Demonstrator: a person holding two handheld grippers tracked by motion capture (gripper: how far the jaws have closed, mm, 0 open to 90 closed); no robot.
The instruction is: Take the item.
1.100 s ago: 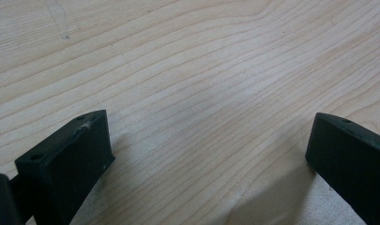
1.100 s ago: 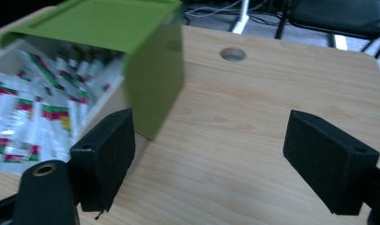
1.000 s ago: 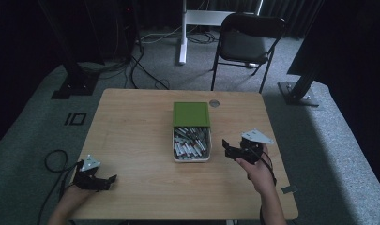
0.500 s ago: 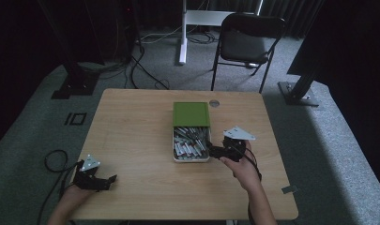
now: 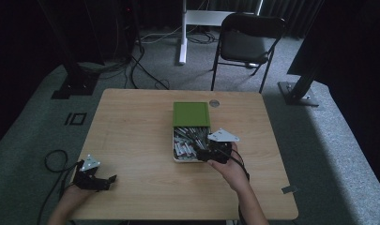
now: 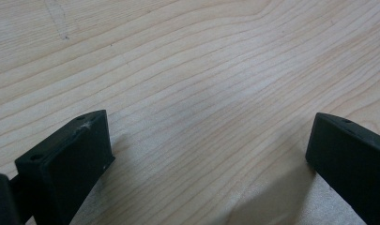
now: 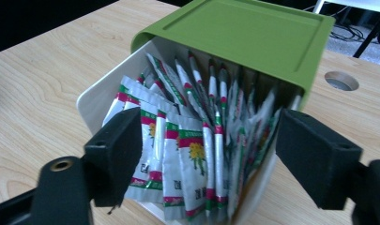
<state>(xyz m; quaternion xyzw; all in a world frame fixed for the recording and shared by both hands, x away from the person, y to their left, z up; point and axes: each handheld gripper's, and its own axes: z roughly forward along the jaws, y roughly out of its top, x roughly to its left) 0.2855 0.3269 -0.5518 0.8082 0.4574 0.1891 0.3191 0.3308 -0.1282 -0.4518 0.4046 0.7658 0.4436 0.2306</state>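
**Right hand-held gripper at the mouth of the sachet box**

We see the right hand-held gripper [image 7: 206, 154] spread wide, its jaws either side of the box's near open end, pinching nothing. Just ahead of it stand the packed sachets [image 7: 192, 159], upright on edge, white with green and red bands. The white box [image 5: 177, 152] runs lengthwise away from this gripper, with its green lid [image 5: 191, 114] slid over the far half. To each side of the box lies bare worktop [image 5: 131, 122]; beyond the lid sits a round cable hole [image 5: 214, 103], close to the far edge.

The left hand-held gripper [image 6: 206, 154] is likewise spread, holding nothing, low over bare wood at the near left corner, well apart from the box. Behind the worktop stands a folding chair [image 5: 246, 42].
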